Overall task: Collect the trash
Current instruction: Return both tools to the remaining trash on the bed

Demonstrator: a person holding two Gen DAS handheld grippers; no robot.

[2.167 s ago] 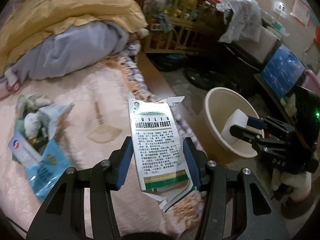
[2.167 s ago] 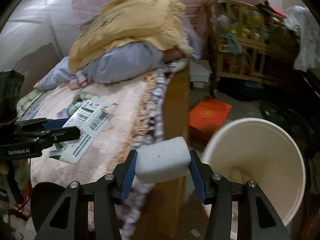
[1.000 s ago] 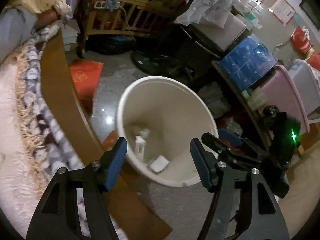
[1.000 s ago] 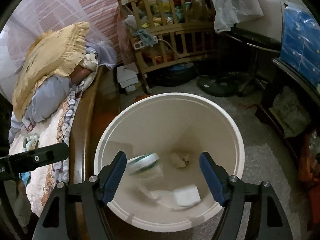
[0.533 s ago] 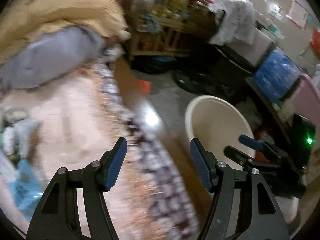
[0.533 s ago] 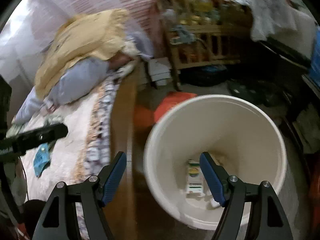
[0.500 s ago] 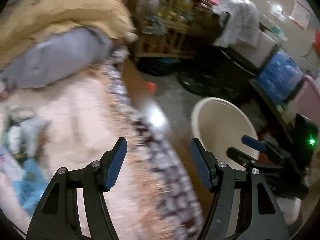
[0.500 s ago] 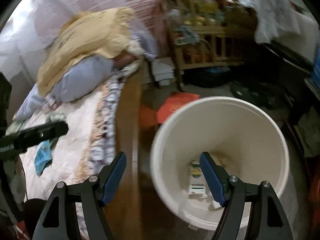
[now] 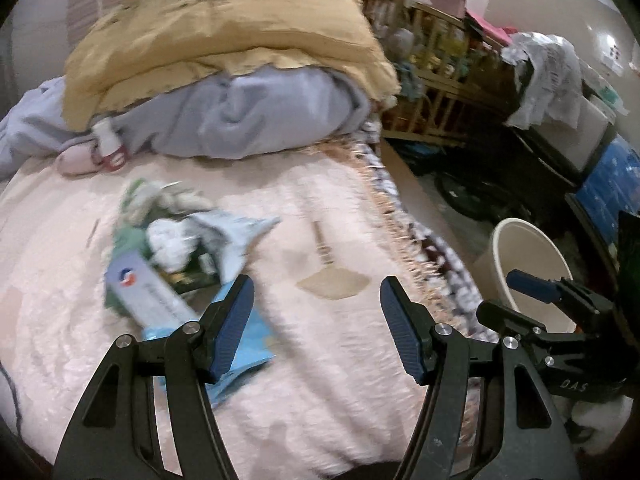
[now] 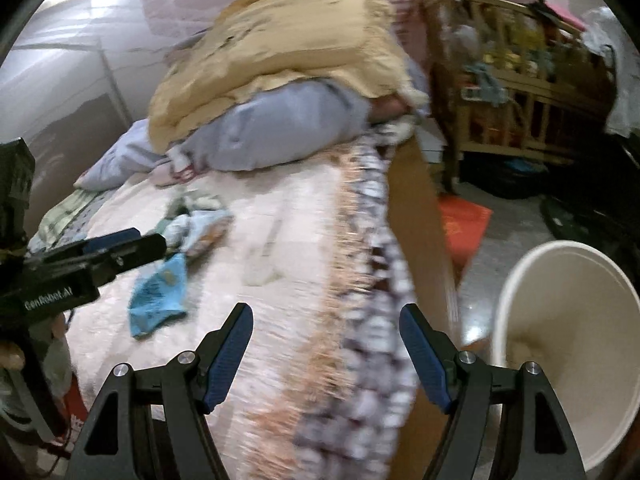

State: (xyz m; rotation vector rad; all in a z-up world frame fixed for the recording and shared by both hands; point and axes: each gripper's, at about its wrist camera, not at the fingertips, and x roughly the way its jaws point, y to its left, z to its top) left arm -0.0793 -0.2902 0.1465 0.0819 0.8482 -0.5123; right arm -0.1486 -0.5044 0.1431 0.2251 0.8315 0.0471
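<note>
The trash still to be gathered lies in a loose heap (image 9: 176,252) on the pink bed cover (image 9: 320,380): a crumpled white tissue (image 9: 172,242), a white box with a red-and-blue mark (image 9: 146,294), some green and pale wrappers, and a light blue packet (image 10: 158,298) nearest the front edge. The cream bin (image 10: 568,360) that takes it stands on the floor beside the bed's wooden side board, well apart from the heap. Both tools hang over the bed with nothing between their pads: the left gripper (image 9: 316,326) has its jaws apart just beside the blue packet, and the right gripper (image 10: 326,354) has its jaws apart over the fringed edge of the cover. The step in hand looks like the reach for a fresh piece. The next move calls for lowering 1 gripper onto 1 item, likely the packet or the box, and closing on it without pinching the cover. Motion blur smears the heap, so the wrappers cannot be counted, and the bin's floor is mostly hidden.
</note>
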